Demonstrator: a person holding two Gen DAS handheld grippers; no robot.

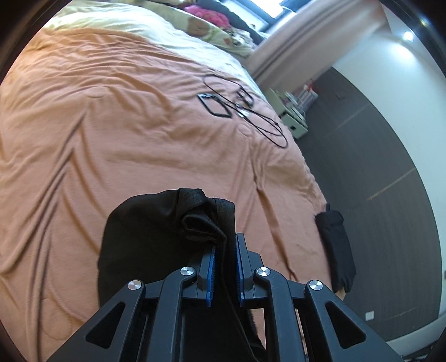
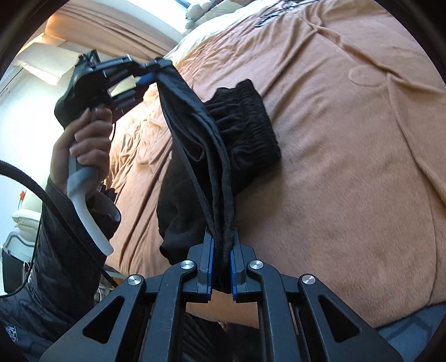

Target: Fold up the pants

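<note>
The black pants point(image 2: 195, 133) hang in the air above an orange bedspread point(image 2: 348, 139), held at two points. My right gripper point(image 2: 222, 236) is shut on a bunched edge of the pants. My left gripper point(image 1: 225, 239) is shut on another edge, with black cloth point(image 1: 156, 231) draped to its left. In the right wrist view the left gripper point(image 2: 152, 73) shows at upper left, held by a hand, with the pants stretched between the two grippers. The elastic waistband point(image 2: 245, 122) lies on the bed behind them.
A black cable and a small black frame point(image 1: 214, 104) lie on the bedspread point(image 1: 111, 125) farther off. Pillows and a pink item point(image 1: 211, 16) sit at the head of the bed. Dark floor point(image 1: 376, 167) and a white shelf unit point(image 1: 292, 111) lie to the right of the bed.
</note>
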